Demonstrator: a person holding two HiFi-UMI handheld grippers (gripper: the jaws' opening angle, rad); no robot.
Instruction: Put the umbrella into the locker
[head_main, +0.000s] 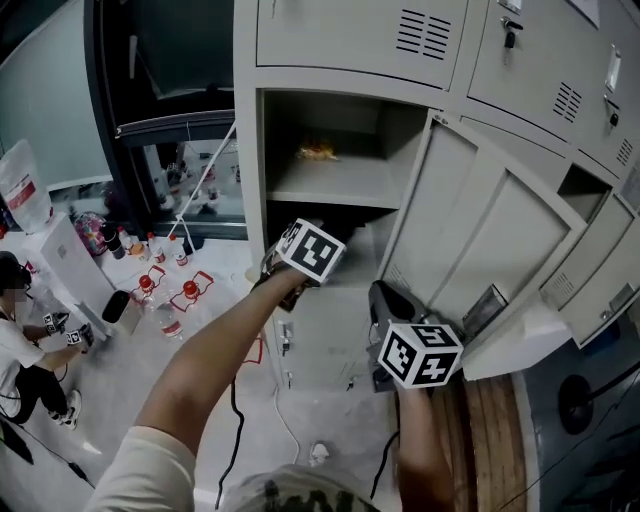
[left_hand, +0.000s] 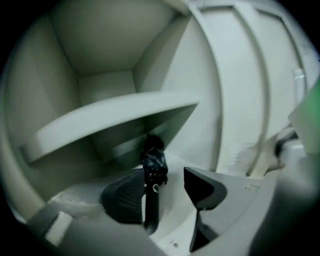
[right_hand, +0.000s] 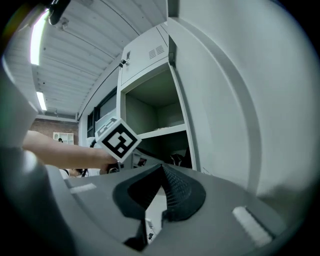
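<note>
At the far left, well apart from your work, a person (head_main: 25, 340) crouched on the floor near some red-capped bottles (head_main: 165, 285); they had no part in the task.

Your left gripper (left_hand: 164, 190) was at the mouth of the locker (head_main: 250, 190), aimed into the lower compartment under the shelf (left_hand: 110, 117). Its fingers stood wide apart. The umbrella (left_hand: 154, 167), folded and black, lay on the floor of that lower compartment. Its near end ran back between your fingers, just beside the left one, and it couldn't be told whether the two touched. The right finger stood clear of it, so nothing was pinched. On the upper shelf, at the back, sat a small yellow thing (head_main: 317, 152), too blurred to name.

Further right, your right gripper (right_hand: 161, 172) was held low outside the locker, next to the open door (head_main: 480, 240). Its fingers were closed together with nothing between them, and they touched nothing.

By the look of it, the main step was done: the umbrella was inside and you had let go of it. What seemed left was to draw your left gripper out without dragging the near end along. After that you could swing the door closed if that was wanted, with your right gripper well placed for it.
</note>
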